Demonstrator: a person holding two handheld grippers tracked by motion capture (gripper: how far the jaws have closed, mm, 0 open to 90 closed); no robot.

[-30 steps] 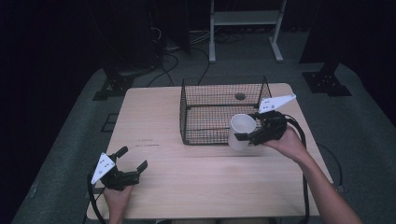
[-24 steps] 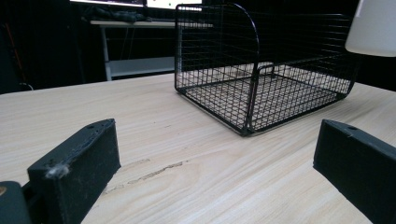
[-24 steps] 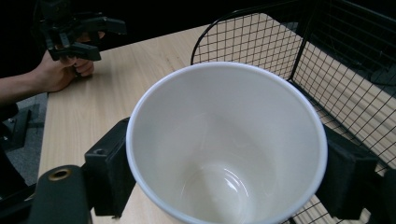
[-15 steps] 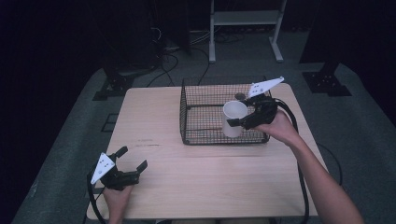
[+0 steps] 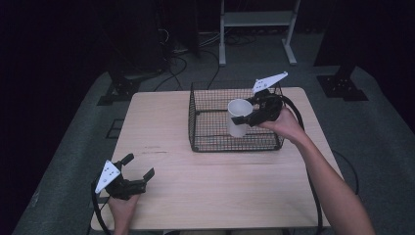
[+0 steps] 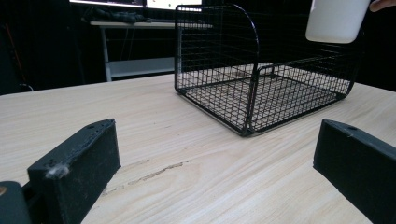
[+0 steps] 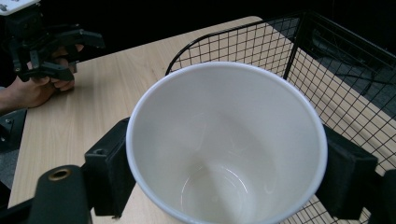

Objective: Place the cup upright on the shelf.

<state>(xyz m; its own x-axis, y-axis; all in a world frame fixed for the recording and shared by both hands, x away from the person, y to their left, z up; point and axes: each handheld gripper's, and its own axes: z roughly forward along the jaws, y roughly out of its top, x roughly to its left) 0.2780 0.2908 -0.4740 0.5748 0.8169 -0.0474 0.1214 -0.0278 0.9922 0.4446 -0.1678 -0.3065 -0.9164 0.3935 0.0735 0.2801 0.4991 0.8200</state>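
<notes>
High view: your right gripper [image 5: 244,119] has carried the white cup [image 5: 238,117] from the near right corner of the wire basket [image 5: 205,142] up and inward, so it now hangs over the basket's middle, clear of the mesh. Your left gripper [image 5: 137,172] hasn't budged, parked on the table [image 5: 161,122] near its front left corner.

Left gripper view: jaws spread wide, nothing between them; cup bottom [image 6: 337,21] hangs above the basket floor.

Right gripper view: jaws pinch the cup [image 7: 224,140] on opposite walls, mouth tilted toward the camera. Lift looks done; lowering into the basket is probably next.
</notes>
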